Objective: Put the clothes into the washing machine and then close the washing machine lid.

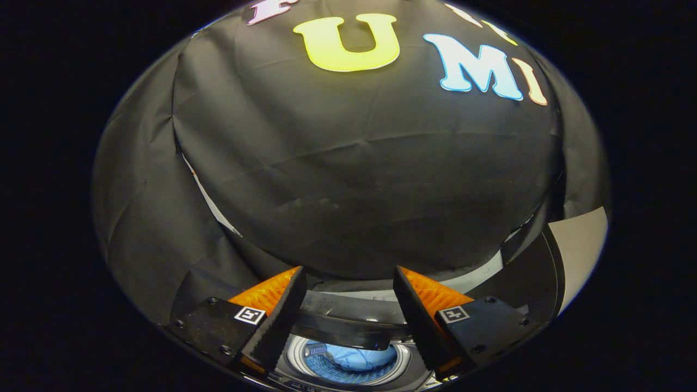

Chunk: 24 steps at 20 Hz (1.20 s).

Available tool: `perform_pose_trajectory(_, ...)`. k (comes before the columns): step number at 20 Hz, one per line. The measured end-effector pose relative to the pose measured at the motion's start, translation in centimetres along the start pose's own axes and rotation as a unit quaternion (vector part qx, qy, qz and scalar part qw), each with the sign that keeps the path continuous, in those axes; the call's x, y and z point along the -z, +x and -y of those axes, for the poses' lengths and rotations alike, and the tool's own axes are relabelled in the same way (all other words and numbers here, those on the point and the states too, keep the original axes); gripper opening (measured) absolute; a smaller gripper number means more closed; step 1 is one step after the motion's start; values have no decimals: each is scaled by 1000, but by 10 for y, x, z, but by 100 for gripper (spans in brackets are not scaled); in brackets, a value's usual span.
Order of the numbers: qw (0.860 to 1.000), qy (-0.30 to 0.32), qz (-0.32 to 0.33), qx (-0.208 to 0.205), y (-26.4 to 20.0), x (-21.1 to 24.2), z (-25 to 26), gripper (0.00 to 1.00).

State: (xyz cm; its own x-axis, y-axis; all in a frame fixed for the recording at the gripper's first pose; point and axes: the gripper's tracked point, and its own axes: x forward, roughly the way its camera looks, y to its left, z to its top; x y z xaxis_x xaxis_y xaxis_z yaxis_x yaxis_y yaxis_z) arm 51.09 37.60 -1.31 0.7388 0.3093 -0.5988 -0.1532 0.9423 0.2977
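My gripper (347,272) is open with nothing between its fingers, and it hangs above the washing machine (297,375). Down between the fingers is the round drum opening (294,356) with a pale rim. A blue garment (359,356) lies bunched inside the drum. A dark glossy curved lid (343,333) stretches across between the fingers, over the far part of the opening. I cannot tell how far the lid is tilted. Both fingers stand apart from the lid and the garment.
The black cloth wall (359,179) of the booth rises close beyond the machine. A pale grey panel (580,250) with a dark edge stands to the right of the right finger.
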Motion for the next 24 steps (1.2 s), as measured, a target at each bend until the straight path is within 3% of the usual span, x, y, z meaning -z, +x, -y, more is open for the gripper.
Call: perform_pose_trajectory(24,999,-5,43,7,-54,62,-18,100)
